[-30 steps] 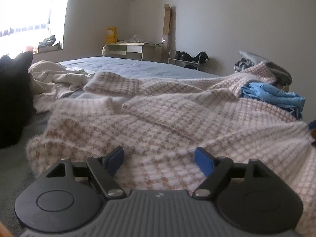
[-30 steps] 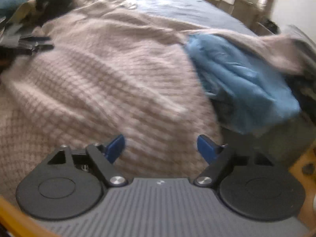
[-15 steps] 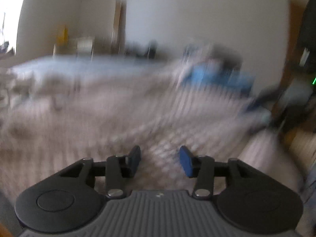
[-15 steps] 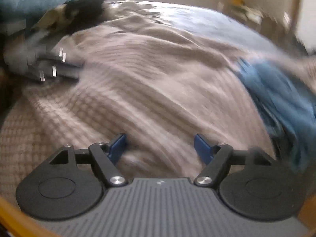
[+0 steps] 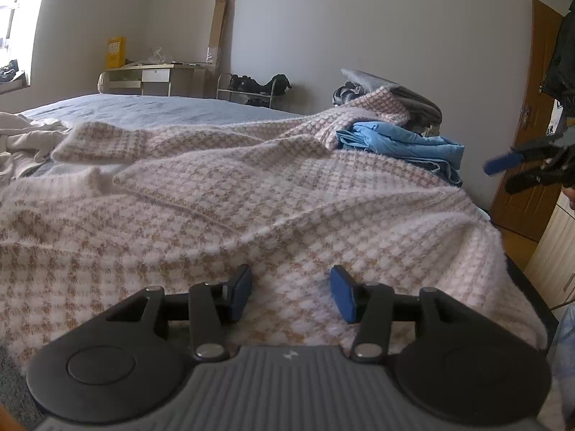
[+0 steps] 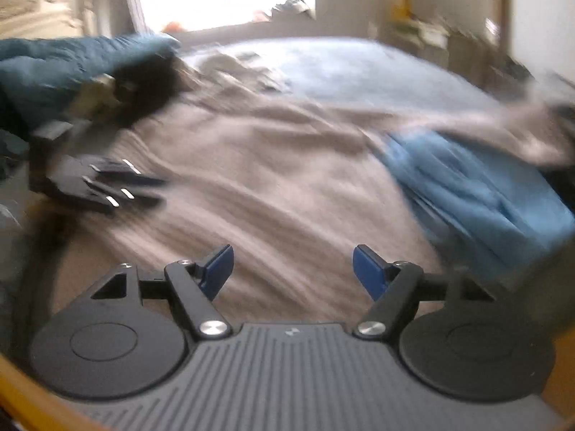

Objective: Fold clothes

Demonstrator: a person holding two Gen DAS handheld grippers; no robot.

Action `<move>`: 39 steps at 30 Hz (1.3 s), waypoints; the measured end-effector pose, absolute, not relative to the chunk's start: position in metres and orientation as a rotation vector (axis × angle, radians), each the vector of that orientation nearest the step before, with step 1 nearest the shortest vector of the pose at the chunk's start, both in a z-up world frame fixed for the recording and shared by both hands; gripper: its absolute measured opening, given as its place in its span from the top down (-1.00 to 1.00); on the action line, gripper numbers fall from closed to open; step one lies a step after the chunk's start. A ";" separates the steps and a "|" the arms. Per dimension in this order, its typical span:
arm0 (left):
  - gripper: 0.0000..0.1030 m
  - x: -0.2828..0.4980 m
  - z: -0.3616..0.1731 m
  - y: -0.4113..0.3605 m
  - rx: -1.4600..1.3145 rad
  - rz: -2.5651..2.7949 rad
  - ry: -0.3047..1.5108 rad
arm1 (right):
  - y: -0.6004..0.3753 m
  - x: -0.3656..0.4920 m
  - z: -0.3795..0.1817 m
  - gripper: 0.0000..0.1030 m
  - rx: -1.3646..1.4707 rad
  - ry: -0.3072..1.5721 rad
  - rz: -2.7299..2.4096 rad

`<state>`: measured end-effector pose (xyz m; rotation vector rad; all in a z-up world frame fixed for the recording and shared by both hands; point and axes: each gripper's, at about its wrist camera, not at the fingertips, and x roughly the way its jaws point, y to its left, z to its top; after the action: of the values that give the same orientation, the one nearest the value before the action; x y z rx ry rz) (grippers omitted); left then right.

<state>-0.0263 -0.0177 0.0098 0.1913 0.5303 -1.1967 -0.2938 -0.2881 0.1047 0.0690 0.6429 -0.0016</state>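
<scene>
Blur smears most of the right wrist view, so fine detail there is hard to read. My left hand-held gripper (image 5: 290, 289) hovers low over the near edge of the pink-and-tan checked sweater (image 5: 251, 194), its blue pads spread apart and gripping nothing. My right hand-held gripper (image 6: 293, 269) is likewise released, fingers wide, above the same sweater (image 6: 258, 179), which lies spread across the bed (image 5: 151, 109). A folded blue garment (image 5: 406, 143) sits at the far right, partly under a raised sweater sleeve. Beige cloth (image 5: 21, 140) is cut off at the left edge.
</scene>
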 end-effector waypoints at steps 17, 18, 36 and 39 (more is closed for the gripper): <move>0.02 -0.024 0.008 -0.019 0.180 -1.203 0.533 | -0.374 -0.310 0.037 -0.74 0.122 0.903 -0.264; 0.01 -0.024 0.008 -0.019 0.179 -1.203 0.533 | -0.372 -0.316 0.044 -0.59 0.105 0.894 -0.284; -0.02 -0.010 0.006 -0.006 0.163 -1.220 0.538 | -0.368 -0.284 0.034 -0.64 0.235 0.773 -0.176; -0.03 -0.008 0.006 -0.004 0.161 -1.222 0.540 | -0.381 -0.292 0.040 -0.67 0.242 0.840 -0.234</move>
<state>-0.0084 -0.0040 0.0059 0.1610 0.5400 -1.2220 -0.2919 -0.3811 0.0398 0.2424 0.8398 -0.2335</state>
